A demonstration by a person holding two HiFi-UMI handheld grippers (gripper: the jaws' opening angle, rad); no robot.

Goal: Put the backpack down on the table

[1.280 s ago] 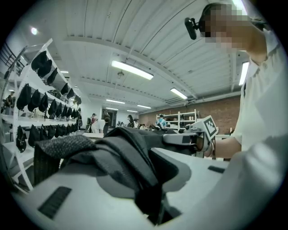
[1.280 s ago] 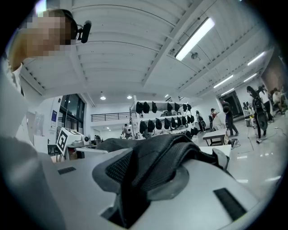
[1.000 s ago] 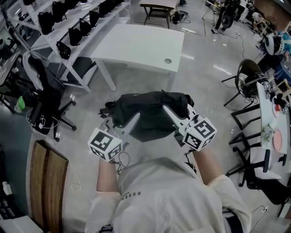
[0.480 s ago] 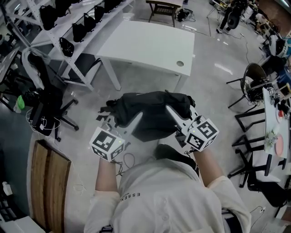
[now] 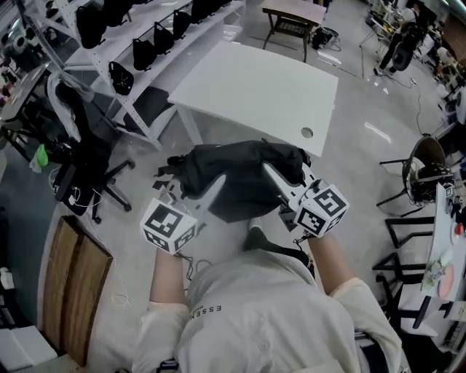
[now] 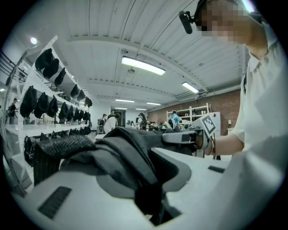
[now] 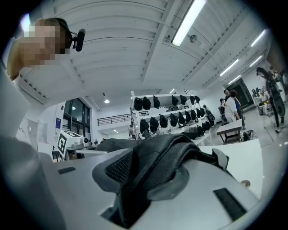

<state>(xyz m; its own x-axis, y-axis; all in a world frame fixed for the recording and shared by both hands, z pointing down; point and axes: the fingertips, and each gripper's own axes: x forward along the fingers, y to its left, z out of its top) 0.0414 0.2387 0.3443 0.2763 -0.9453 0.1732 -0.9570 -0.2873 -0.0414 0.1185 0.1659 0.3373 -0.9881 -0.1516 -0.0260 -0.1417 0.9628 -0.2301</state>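
A black backpack (image 5: 240,175) hangs in the air between my two grippers, just short of the white table's (image 5: 255,80) near edge. My left gripper (image 5: 215,191) is shut on the backpack's left side; a dark strap (image 6: 121,157) is pinched between its jaws. My right gripper (image 5: 271,175) is shut on the right side, with mesh-padded strap fabric (image 7: 153,175) clamped between its jaws. In the left gripper view the right gripper (image 6: 186,137) shows across the bag. The bag's underside is hidden.
White shelving with several black bags (image 5: 138,51) runs along the left of the table. A black office chair (image 5: 80,167) stands at the left, a wooden bench (image 5: 73,291) at lower left. Chairs and a desk (image 5: 429,182) crowd the right. A wooden side table (image 5: 295,18) stands beyond.
Both grippers and the backpack have moved forward toward the white table, which now lies much closer in the head view. The grips have not changed.
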